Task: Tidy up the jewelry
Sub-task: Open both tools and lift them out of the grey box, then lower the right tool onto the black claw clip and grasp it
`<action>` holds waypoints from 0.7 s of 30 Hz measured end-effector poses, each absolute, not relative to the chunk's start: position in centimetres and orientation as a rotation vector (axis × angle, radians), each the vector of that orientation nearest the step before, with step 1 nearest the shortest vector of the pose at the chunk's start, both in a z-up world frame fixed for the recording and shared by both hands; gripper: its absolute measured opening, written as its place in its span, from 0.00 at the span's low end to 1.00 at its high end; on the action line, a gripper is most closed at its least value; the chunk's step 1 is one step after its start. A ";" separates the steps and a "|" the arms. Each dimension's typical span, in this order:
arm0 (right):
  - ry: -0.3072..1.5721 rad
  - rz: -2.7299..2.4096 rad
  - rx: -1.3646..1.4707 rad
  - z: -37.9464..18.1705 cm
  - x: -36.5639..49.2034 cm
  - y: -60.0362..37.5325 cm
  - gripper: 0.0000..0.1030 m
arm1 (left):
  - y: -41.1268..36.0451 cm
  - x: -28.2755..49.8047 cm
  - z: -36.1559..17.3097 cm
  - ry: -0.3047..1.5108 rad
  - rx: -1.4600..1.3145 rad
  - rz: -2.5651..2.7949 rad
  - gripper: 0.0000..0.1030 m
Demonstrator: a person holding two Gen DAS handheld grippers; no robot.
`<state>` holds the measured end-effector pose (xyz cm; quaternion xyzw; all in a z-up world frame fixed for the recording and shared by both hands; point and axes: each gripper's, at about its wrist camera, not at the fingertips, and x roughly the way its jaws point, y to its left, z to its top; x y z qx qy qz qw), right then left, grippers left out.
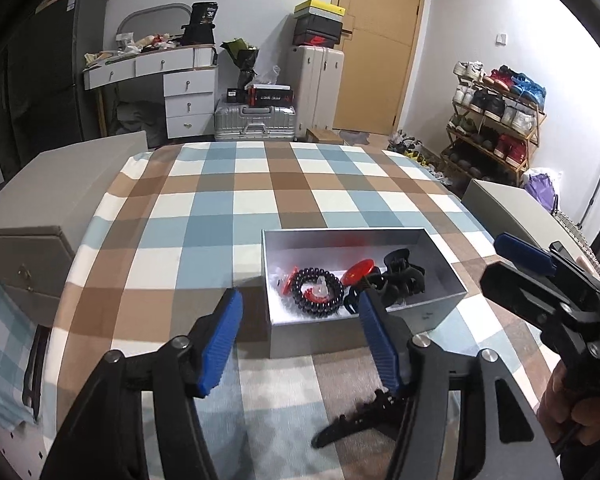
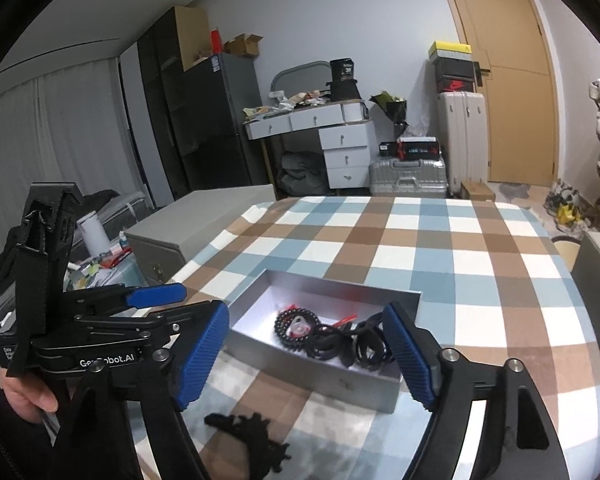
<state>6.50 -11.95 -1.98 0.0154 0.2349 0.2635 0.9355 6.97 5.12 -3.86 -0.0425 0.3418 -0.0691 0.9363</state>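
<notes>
A silver box stands on the checked tablecloth. Inside it lie a black bead bracelet, a red clip and a black claw clip. A toothed black hair clip lies on the cloth in front of the box, below my left gripper's right finger. My left gripper is open, with nothing between its blue pads. My right gripper is open too and frames the box and bracelet. The loose hair clip lies beneath it.
A grey cabinet stands against the table's left side, and a grey box at its right. A person's hand holds the right gripper beside the box. Suitcases, a dresser and a shoe rack line the far wall.
</notes>
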 end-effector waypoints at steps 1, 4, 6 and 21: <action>0.479 0.539 0.029 -2.0 6.2 -11.9 0.79 | 5.1 6.8 -3.8 0.695 -0.084 -0.133 0.57; 0.477 0.539 0.020 -2.0 5.3 -11.9 0.83 | 5.3 5.9 -3.8 0.678 -0.088 -0.111 0.70; 0.473 0.536 0.012 -2.2 4.5 -11.9 0.85 | 5.4 5.3 -3.8 0.667 -0.110 -0.104 0.78; 0.614 0.606 -0.040 -7.3 2.4 -10.7 0.87 | 6.3 2.3 -5.9 0.698 -0.151 -0.035 0.93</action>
